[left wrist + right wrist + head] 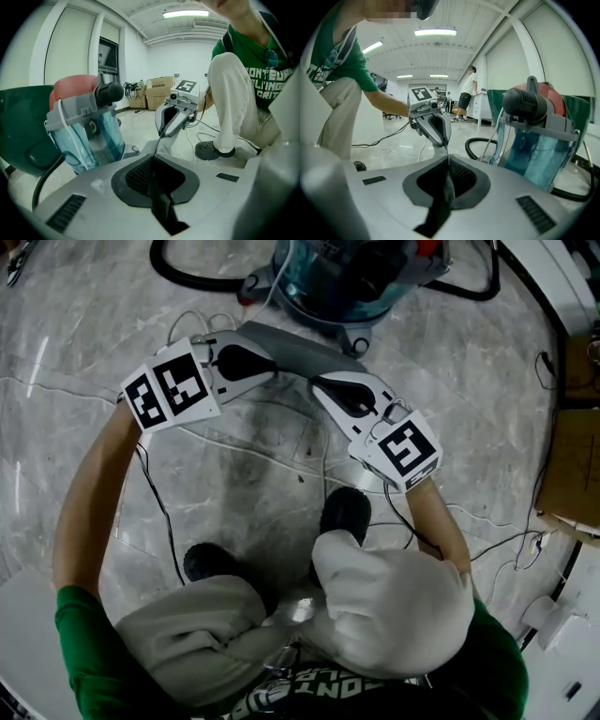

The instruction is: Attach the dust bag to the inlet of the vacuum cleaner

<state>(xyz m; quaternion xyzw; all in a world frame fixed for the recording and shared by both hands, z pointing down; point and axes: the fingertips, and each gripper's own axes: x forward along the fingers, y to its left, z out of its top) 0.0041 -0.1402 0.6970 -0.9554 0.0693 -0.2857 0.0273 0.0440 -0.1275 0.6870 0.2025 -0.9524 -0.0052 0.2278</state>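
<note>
Grey dust bag (300, 348) spans the gap between both grippers, just short of the vacuum cleaner (347, 277) ahead of them. The left gripper (272, 367) and right gripper (321, 388) each have their jaws pinched narrow on one end of it. The head view shows the bag as a broad band. The gripper views show only a thin edge running from jaw to jaw. People (465, 101) far beyond appear only in the right gripper view, cardboard boxes (159, 91) only in the left. Beneath lies polished grey marble floor (94, 334) with cables (161, 507). The walls and ceiling are white.
</note>
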